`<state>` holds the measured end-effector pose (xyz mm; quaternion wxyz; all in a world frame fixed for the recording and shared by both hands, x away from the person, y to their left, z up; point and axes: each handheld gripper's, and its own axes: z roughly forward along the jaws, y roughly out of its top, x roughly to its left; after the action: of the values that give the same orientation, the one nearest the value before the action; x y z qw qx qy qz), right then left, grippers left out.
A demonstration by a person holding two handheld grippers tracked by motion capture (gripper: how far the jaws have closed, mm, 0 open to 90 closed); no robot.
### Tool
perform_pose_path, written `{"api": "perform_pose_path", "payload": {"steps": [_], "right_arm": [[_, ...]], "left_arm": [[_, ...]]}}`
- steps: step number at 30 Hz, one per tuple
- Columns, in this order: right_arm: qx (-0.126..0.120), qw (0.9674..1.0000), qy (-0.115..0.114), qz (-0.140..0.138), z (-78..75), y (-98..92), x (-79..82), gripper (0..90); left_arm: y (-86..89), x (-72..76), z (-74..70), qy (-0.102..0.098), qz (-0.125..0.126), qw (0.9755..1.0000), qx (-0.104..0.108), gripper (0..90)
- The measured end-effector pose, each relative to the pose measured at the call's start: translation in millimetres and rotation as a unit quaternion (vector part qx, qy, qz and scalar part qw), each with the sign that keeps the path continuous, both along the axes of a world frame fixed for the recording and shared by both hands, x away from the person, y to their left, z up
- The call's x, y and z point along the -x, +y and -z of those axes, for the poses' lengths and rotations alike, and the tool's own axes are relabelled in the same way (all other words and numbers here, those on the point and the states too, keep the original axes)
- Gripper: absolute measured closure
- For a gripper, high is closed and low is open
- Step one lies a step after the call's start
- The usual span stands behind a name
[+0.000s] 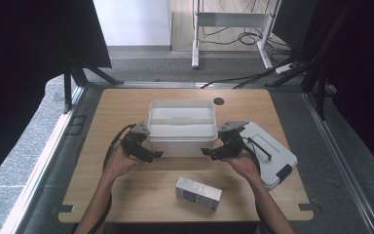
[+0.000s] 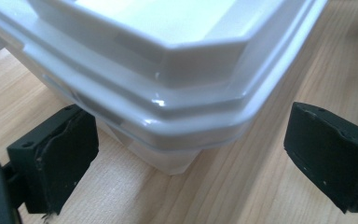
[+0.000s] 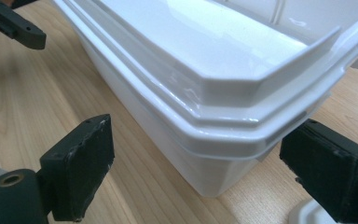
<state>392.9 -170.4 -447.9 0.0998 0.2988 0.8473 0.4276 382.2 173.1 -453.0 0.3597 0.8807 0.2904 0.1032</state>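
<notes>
- Two grippers flank a white bin [image 1: 181,127] on the table [image 1: 126,105], one at each near corner.
- Left gripper [image 1: 155,154]: jaws wide apart, the bin's corner [image 2: 177,154] between the fingers [image 2: 60,154], no visible contact.
- Right gripper [image 1: 207,152]: jaws wide apart, the other near corner [image 3: 214,177] between them, just clear of both.
- Lid [image 1: 272,151] beside the right gripper; box [image 1: 198,193] nearer the person.

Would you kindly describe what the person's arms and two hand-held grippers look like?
Both forearms are bare, no sleeves visible. The left hand-held gripper and right hand-held gripper are black, each topped by a grey three-cornered plate, with a black cable trailing back. Their jaws are blocky black pads with worn edges.
</notes>
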Motion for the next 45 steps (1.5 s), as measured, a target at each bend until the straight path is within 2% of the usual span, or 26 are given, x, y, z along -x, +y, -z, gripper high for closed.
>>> {"api": "perform_pose_path", "payload": {"steps": [7, 13, 20, 31, 37, 41, 45], "right_arm": [[0.001, 1.0000, 0.002, -0.002, -1.8, -3.3, 9.3, 12.7], [0.006, 0.9999, 0.004, -0.014, -3.1, -5.6, 27.3, 12.6], [0.005, 0.9998, 0.004, -0.018, -3.3, -7.8, 48.2, 11.1], [0.004, 0.9996, 0.011, -0.025, -4.9, -12.9, 78.0, 11.0], [0.007, 0.9994, 0.022, -0.027, -6.9, -15.1, 81.3, 11.5], [0.045, 0.9988, 0.017, -0.010, 0.3, -21.0, 78.1, 2.7], [0.058, 0.9979, 0.030, 0.005, 15.1, -32.2, 74.5, 0.0]], "left_arm": [[-0.6, 12.3, -2.2, 0.001, 0.018, 0.9998, -0.009, 3.4], [-0.2, 26.9, -2.7, 0.002, 0.027, 0.9996, -0.010, 3.1], [-3.1, 46.7, -3.8, 0.001, 0.037, 0.9991, -0.022, 2.0], [-5.8, 75.2, -4.4, 0.006, 0.046, 0.9987, -0.020, 0.2], [-4.1, 77.2, -4.0, 0.004, 0.052, 0.9985, -0.018, 0.7], [5.5, 75.5, -2.7, 0.007, 0.051, 0.9984, -0.022, 1.4], [18.6, 72.5, -2.0, 0.011, 0.049, 0.9983, -0.029, 1.4]]}}
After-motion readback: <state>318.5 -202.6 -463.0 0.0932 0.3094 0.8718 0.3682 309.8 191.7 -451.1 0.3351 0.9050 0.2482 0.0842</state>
